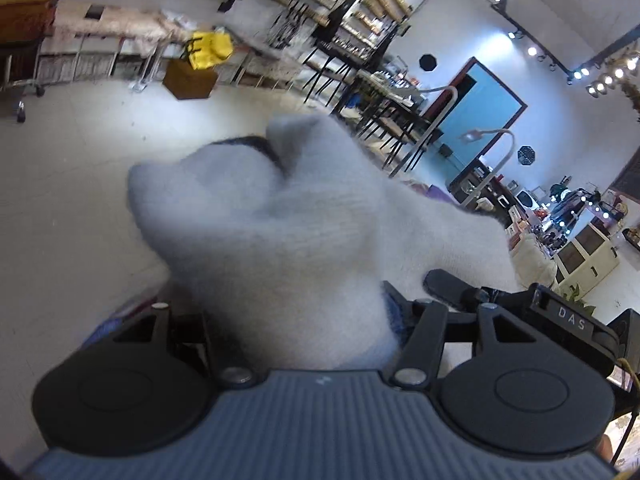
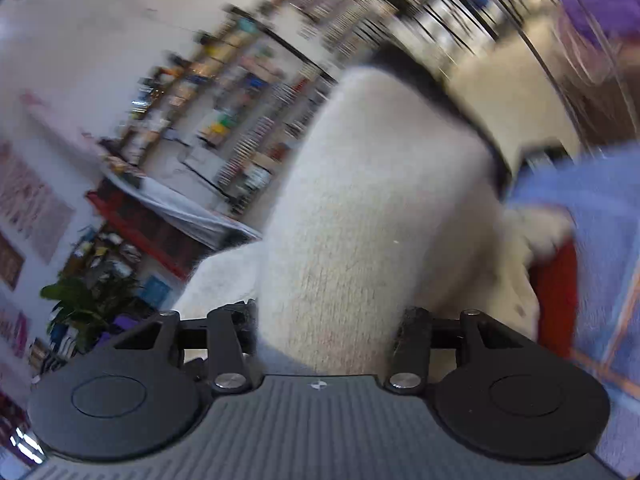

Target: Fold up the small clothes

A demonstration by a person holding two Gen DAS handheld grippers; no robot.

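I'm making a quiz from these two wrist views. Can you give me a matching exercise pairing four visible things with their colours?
Things:
1. knit garment
2. bag on the stool
3. door
4. plant

Colours:
A. green
B. white
C. yellow
D. light blue

Pairs: 1-B, 2-C, 3-D, 4-A

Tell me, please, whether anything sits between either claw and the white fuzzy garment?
Nothing visible does: the white fuzzy garment already fills the left claw, and in the right view it fills the right claw too.
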